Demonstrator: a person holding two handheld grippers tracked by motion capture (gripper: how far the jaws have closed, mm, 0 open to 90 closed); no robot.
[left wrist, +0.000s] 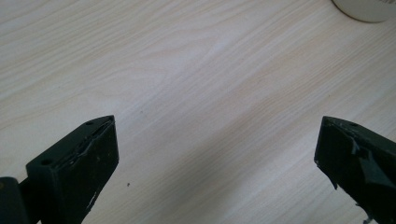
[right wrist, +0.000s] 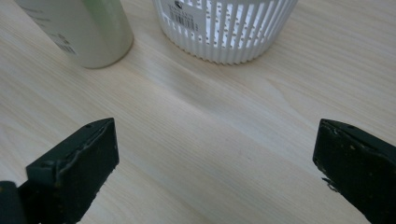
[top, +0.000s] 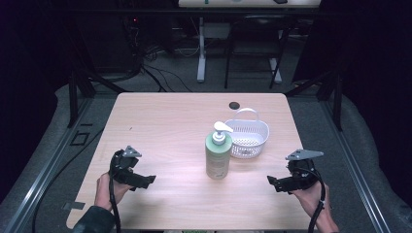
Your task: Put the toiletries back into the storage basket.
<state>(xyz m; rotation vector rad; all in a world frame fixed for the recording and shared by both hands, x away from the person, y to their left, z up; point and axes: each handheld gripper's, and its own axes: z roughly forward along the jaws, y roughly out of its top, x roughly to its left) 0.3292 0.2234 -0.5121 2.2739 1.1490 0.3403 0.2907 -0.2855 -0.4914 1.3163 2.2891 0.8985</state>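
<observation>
A pale green pump bottle [top: 218, 155] with a white pump head stands upright near the middle of the wooden table [top: 165, 126]. Just behind and right of it sits a white slotted basket [top: 248, 137] with a raised handle. My left gripper [top: 148, 180] rests low at the table's front left, open, with bare wood between its jaws [left wrist: 215, 140]. My right gripper [top: 272, 182] sits at the front right, open and holding nothing [right wrist: 215, 140]. In the right gripper view the bottle's base [right wrist: 88, 32] and the basket's wall [right wrist: 224, 28] lie ahead of it.
A small dark round spot [top: 234, 105] marks the table behind the basket. Beyond the far edge are a desk's legs, cables and dark floor. The bottle's base edge [left wrist: 366, 9] peeks in at the top right of the left gripper view.
</observation>
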